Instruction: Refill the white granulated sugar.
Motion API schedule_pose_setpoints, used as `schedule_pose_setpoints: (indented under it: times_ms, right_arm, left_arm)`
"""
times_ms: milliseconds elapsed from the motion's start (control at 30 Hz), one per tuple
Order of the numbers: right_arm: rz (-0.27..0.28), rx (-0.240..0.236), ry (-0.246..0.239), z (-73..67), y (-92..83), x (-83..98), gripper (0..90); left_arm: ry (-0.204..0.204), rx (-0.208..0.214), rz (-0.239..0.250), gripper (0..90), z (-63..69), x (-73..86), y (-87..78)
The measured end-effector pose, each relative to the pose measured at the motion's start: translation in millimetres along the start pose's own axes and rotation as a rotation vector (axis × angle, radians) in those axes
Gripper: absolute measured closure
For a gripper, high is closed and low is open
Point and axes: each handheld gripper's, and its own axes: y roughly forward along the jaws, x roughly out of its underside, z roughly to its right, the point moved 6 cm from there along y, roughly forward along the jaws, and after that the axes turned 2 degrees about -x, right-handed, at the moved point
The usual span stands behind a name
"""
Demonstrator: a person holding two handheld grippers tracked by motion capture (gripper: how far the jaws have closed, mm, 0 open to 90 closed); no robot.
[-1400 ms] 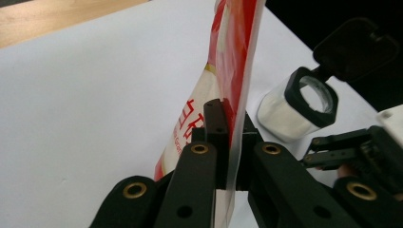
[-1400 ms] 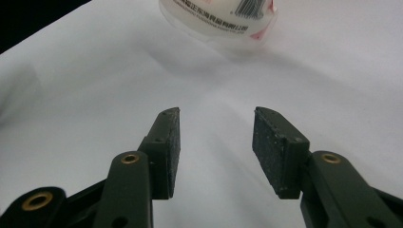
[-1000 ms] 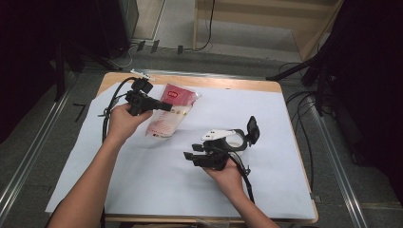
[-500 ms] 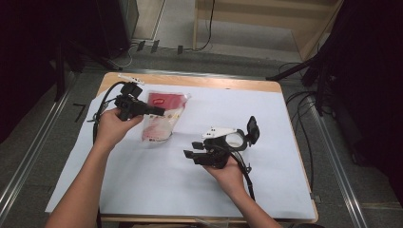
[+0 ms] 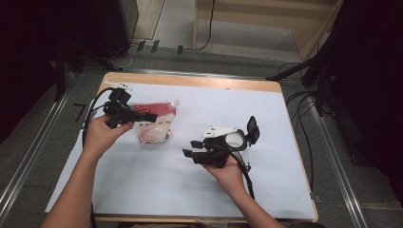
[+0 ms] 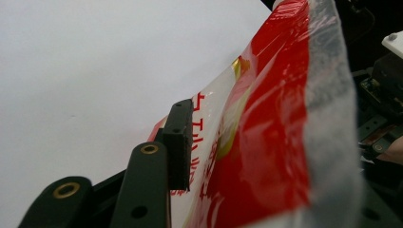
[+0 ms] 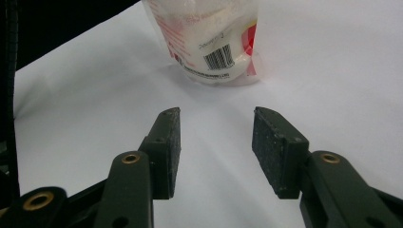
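The red-and-clear pouch (image 5: pixel 154 122) is lain just ahead of the left gripper (image 5: pixel 147 117), whose jaws have just been opening, its edge between them. The right gripper (image 5: pixel 189 149) is held released, well apart from it.

That red-and-clear plastic pouch (image 5: pixel 154 124) is glossy film, crinkly, with glare all over its red part (image 6: pixel 275 137). The white paper sheet (image 5: pixel 199 190) is matt and smooth, on a pale wooden tabletop (image 5: pixel 190 81) with a satiny edge at 12 o'clock. The black gripper pads (image 7: pixel 168 142) look like rough, grainy rubber; the arms are matt plastic with small brassy metal rivets (image 7: pixel 130 158).
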Motion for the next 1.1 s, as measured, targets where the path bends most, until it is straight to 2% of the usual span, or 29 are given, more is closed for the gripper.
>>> schedule_pose_setpoints:
  times_ms: [100,133,200,300,367,500,667,733,867,933,1033,1100]
  right_arm:
    - [-0.005,-0.002,0.007,-0.1,-2.6,-1.6,53.4]
    - [-0.006,0.001,0.000,0.5,-3.4,-2.3,53.6]
    - [-0.008,0.001,-0.005,1.5,-4.9,-3.6,53.9]
    - [-0.012,0.002,-0.002,3.0,-7.0,-4.6,55.4]
    - [-0.001,0.004,-0.001,3.6,-8.8,-5.5,56.3]
    - [-0.001,-0.001,0.001,4.4,-11.5,-7.1,60.4]
    - [-0.013,-0.027,0.033,4.7,-14.4,-8.2,64.8]
    - [-0.025,-0.030,0.041,4.5,-14.6,-8.0,66.0]
    - [-0.040,-0.026,0.041,7.2,-16.6,-8.3,69.6]
    - [-0.045,-0.023,0.051,9.0,-18.8,-9.0,70.7]
    - [-0.047,-0.027,0.057,13.3,-22.5,-10.5,74.0]
    - [-0.046,-0.025,0.058,16.8,-25.7,-11.7,76.0]
  left_arm:
    - [-0.021,0.017,0.038,53.0,0.6,1.7,-6.3]
    - [-0.016,0.014,0.041,52.2,0.9,3.0,-7.9]
    - [0.000,-0.004,0.027,50.4,1.6,6.6,-11.4]
    - [0.001,-0.005,0.024,48.4,3.0,10.9,-15.6]
    - [-0.015,-0.007,0.028,47.9,3.5,13.8,-18.8]
    - [0.002,-0.026,0.034,47.5,5.3,19.7,-27.3]
    - [0.006,-0.057,0.029,46.5,1.7,25.3,-32.8]
    - [0.004,-0.045,0.023,46.5,0.4,27.5,-34.2]
    - [0.002,-0.048,0.015,46.4,-2.0,31.9,-39.6]
    - [-0.012,-0.030,0.030,46.5,-2.9,33.2,-42.9]
    - [-0.023,-0.050,0.039,46.8,-6.6,35.0,-48.7]
    - [-0.034,-0.047,0.054,46.9,-9.5,35.3,-52.4]
